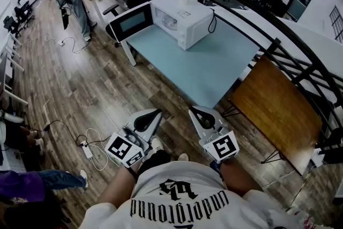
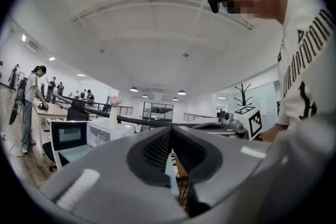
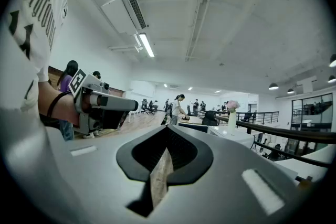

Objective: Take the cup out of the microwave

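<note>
Left tongs and right tongs closed, empty, short of table edge.

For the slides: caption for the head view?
Left tool and right tool shut, empty, short of the table with open microwave.

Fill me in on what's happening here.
A person stands back from a pale blue table, holding a claw in each hand low in front of them. The left claw and the right claw are both shut with nothing in them. Both are well short of the white microwave, which sits at the table's far end with its door swung open. What is inside the microwave can't be made out from here, and the reach toward it has not yet begun.
</note>
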